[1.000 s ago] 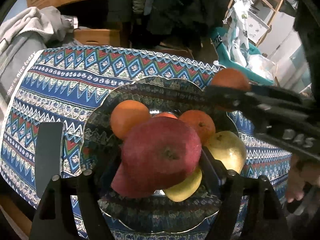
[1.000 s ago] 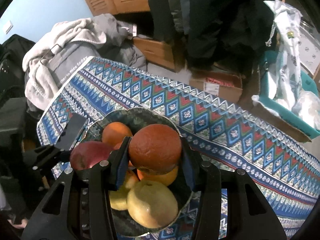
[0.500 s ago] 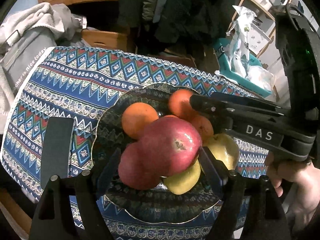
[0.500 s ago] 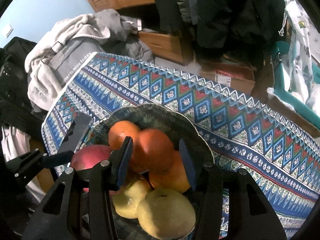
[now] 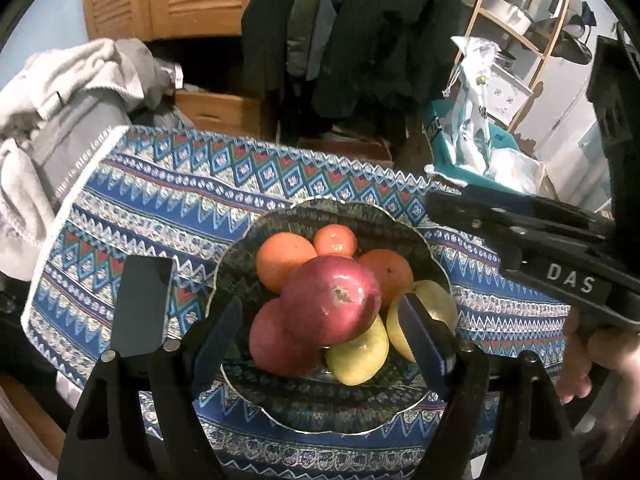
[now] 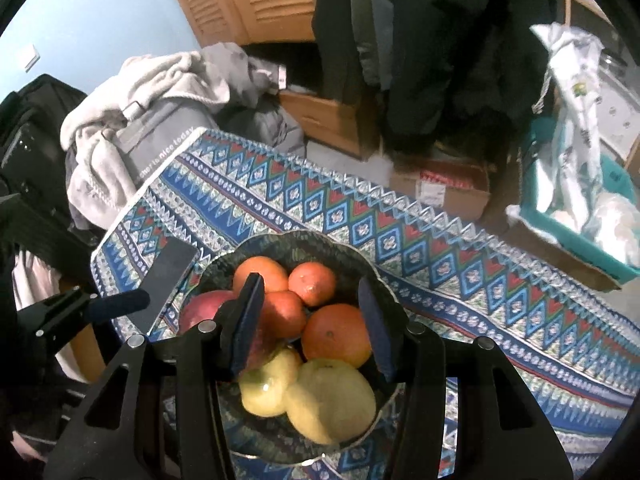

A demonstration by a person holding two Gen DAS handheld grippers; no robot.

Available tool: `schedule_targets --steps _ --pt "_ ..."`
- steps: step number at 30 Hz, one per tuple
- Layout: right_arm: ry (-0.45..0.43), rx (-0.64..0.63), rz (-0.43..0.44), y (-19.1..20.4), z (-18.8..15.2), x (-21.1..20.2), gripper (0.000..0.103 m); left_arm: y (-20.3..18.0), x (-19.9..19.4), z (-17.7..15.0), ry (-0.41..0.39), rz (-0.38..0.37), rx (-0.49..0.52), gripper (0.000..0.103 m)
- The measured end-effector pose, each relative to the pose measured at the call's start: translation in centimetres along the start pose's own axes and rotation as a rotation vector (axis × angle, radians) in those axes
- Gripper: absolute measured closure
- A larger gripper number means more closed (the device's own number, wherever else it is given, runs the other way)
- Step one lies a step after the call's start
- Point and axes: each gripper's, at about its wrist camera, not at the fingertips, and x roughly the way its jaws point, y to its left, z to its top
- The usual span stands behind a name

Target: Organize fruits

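A dark patterned bowl holds a pile of fruit. A red apple lies on top, a second red apple below it, with three oranges behind and yellow fruits in front. My left gripper hovers open above the top apple, its pads clear of it. My right gripper hangs open over the oranges, with nothing between its pads. In the left wrist view the right gripper reaches in from the right.
A black phone lies on the blue patterned tablecloth left of the bowl. Grey clothes are heaped past the table's left end. Cardboard boxes and a teal bin stand beyond the far edge.
The right gripper let go of the orange, which now lies in the bowl. Both grippers have risen away from the fruit, and the left one has drawn back from the red apple.
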Motion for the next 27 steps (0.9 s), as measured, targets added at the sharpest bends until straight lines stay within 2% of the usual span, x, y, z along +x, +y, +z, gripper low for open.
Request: schedule_targets --steps 14,20,27 --pt "-0.114 -0.063 -0.114 2.5 -0.2 -7.6 0.047 -0.5 -5.8 0.6 -0.111 0.032 -0.001 0.021" --pt "-0.161 -0.052 -0.139 2.5 -0.6 -10.7 0.041 -1.2 -8.5 0.8 -0.170 0.051 0.016 0.017" --pt "-0.227 -0.033 -0.179 2.3 -1.0 -14.3 0.032 -2.5 -10.9 0.9 -0.225 0.073 0.040 0.017"
